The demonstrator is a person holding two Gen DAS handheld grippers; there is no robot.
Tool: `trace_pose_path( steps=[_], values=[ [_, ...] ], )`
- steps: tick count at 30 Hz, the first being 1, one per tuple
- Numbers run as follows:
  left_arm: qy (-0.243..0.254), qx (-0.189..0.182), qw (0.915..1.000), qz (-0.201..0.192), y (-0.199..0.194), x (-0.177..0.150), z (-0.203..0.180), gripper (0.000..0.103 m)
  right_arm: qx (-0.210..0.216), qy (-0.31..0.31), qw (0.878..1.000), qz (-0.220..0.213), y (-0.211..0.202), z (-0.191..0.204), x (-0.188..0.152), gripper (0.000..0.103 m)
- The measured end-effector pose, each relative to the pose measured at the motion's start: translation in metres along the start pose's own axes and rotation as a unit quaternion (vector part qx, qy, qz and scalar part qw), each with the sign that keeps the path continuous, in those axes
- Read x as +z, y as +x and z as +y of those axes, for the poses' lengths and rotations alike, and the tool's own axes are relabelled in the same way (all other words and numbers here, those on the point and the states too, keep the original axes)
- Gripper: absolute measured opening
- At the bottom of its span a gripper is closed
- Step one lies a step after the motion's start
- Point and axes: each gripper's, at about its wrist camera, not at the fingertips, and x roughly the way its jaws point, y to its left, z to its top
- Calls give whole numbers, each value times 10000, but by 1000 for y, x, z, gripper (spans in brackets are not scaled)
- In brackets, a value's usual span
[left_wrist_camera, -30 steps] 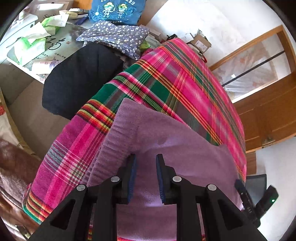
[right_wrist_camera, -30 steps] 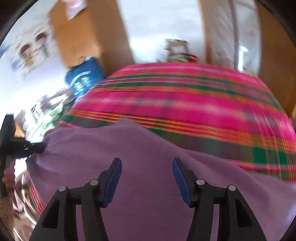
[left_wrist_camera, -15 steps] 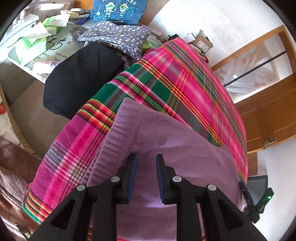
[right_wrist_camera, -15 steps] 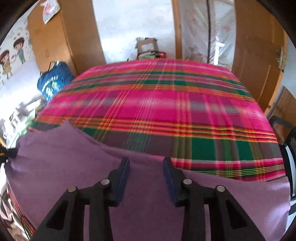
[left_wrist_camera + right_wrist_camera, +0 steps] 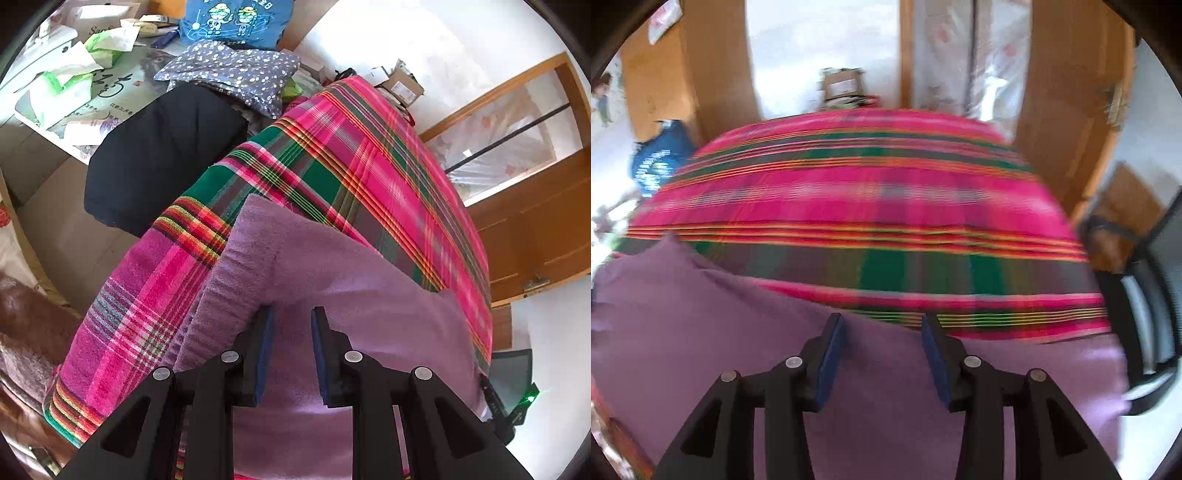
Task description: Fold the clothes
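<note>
**Sliding the right gripper along the purple garment**

Working left first, your left gripper (image 5: pixel 291 328) is staying put, its fingers narrowly parted over the purple garment (image 5: pixel 332 280) on the plaid-covered table (image 5: pixel 369 155); whether they pinch cloth I cannot tell. Your right gripper (image 5: pixel 882 328) is sweeping rightward along the garment's far edge, fingers reopening, nothing pinched yet, seeking the next corner.

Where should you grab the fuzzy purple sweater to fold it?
Probably take the fuzzy purple sweater at its ribbed hem corner on the left, coming from the plaid blanket's edge: that corner lies flat, thick and uncovered.
</note>
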Motion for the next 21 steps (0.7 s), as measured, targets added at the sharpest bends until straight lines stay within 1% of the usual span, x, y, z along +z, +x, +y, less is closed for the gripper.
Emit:
trace_pose_path(
  steps=[1,3,5,6,10,12,15,17,18,21],
  values=[
    [-2,-5,10000,5,0,0,0,22,-187,43,9998,-39,-2,-7,-1,43],
    [2,2,10000,8,0,0,0,22,-367,318,9988,-24,-7,-30,-4,43],
    [22,21,10000,3,0,0,-1,22,-303,454,9985,-60,-15,-43,-9,43],
    [31,29,10000,1,0,0,-1,22,-172,462,9987,-110,-22,-48,-15,43],
    [6,39,10000,13,0,0,-1,22,39,220,9997,-45,-31,-48,-35,43],
    [18,46,10000,18,0,0,-1,22,-228,251,9994,97,-27,-56,-45,43],
    [29,69,10000,31,0,0,-2,22,-387,671,9970,72,-28,-83,-52,44],
    [13,110,9999,46,0,0,-3,22,-524,792,9955,56,-32,-85,-54,44],
    [39,163,9998,56,0,0,-4,22,-540,748,9957,29,-34,-84,-54,44],
    [77,261,9996,32,-2,-4,-10,22,-359,504,9981,-50,-38,-76,-50,44]
  ],
)
